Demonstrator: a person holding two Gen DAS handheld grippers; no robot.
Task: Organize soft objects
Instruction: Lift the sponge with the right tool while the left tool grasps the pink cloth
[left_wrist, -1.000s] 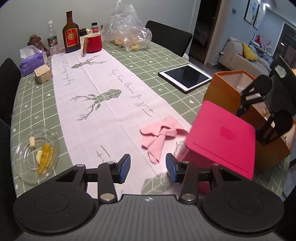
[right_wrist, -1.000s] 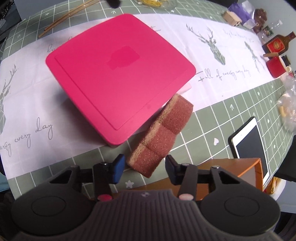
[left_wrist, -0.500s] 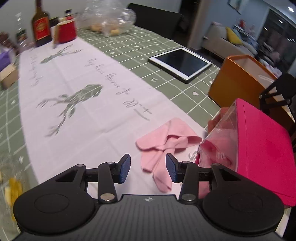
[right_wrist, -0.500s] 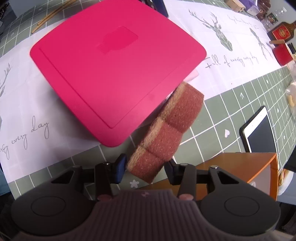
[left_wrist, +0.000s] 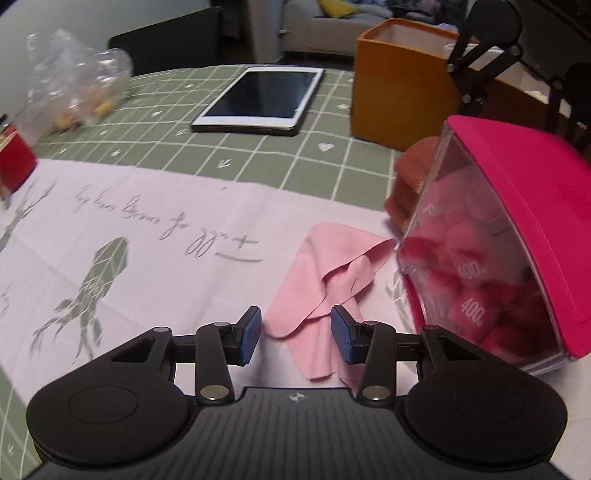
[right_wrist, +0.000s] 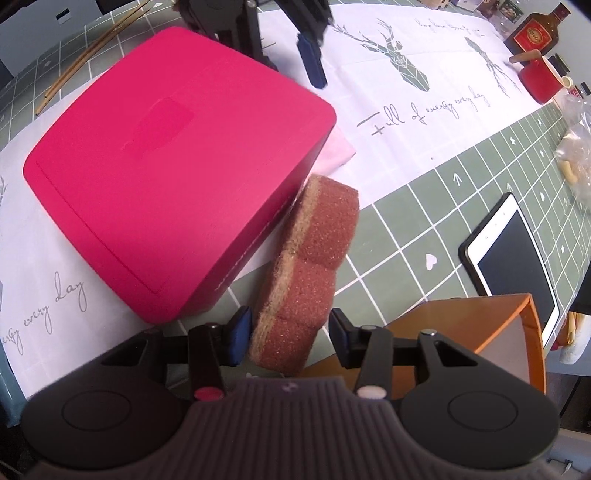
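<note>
A pink cloth (left_wrist: 328, 273) lies crumpled on the white runner beside a clear box with a magenta lid (left_wrist: 524, 206). My left gripper (left_wrist: 295, 338) is open, its pads either side of the cloth's near corner, low over the table. A brown sponge (right_wrist: 306, 273) leans against the box's far side; it also shows in the left wrist view (left_wrist: 410, 181). My right gripper (right_wrist: 290, 332) is open around the sponge's near end, the left pad touching it, the right pad apart. The lid (right_wrist: 166, 177) fills the right wrist view, and the left gripper's fingers (right_wrist: 312, 62) show beyond it.
An orange open box (left_wrist: 399, 99) stands behind the sponge, also under my right gripper (right_wrist: 480, 325). A tablet (left_wrist: 262, 98) lies on the green checked cloth. A plastic bag (left_wrist: 74, 92), a red cup (right_wrist: 541, 79) and a bottle (right_wrist: 537, 33) stand farther off. Chopsticks (right_wrist: 92, 55) lie past the box.
My left gripper has moved forward and down to the pink cloth. My right gripper has closed in on the sponge, which now sits between its pads.
</note>
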